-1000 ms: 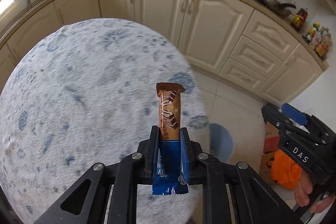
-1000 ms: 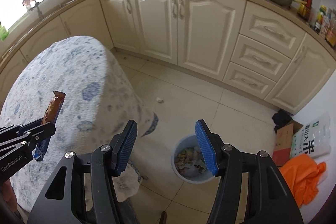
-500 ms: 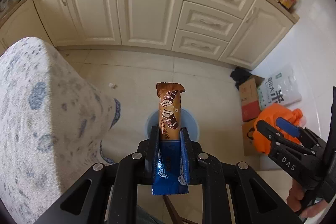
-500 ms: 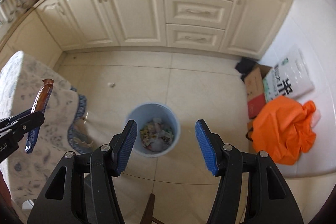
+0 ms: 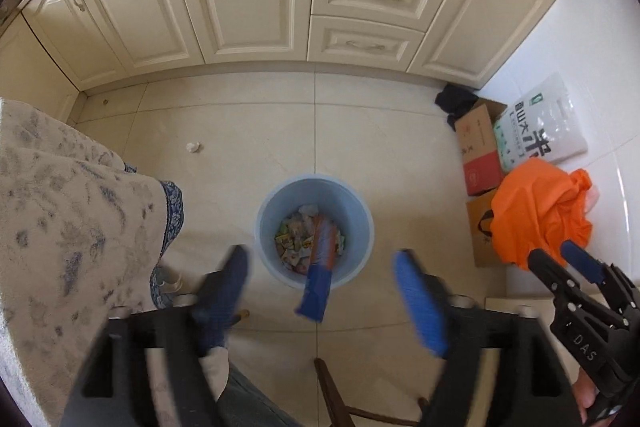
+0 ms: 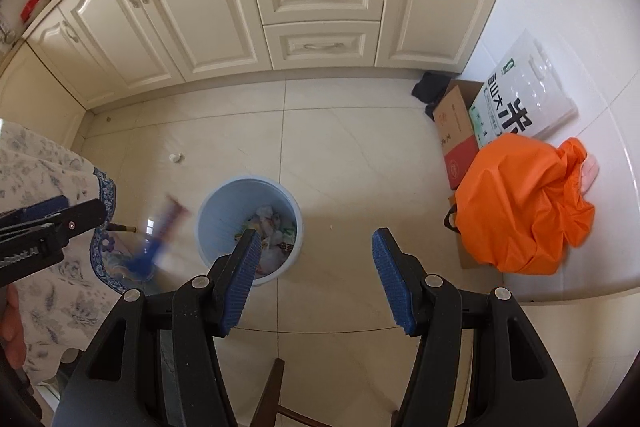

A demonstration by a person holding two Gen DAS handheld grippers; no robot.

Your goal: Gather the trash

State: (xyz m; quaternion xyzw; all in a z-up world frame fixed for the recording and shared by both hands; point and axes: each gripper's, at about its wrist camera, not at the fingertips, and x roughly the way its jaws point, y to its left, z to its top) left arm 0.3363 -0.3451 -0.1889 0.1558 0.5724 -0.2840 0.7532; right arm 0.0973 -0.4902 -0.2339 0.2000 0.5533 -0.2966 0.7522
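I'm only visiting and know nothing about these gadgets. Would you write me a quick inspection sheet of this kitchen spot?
Surface: pale tiled floor.
Job's things: round light-blue plastic bin holding wrappers; blurred orange-and-blue snack wrapper in mid-air by the bin.
Clutter: small white crumpled scrap on the floor.
Grippers: left gripper open, jaws blurred; right gripper open, empty.
Cables: nothing seen.
Surroundings: cream cabinets, orange bag, cardboard boxes, white printed sack, blue-patterned tablecloth.
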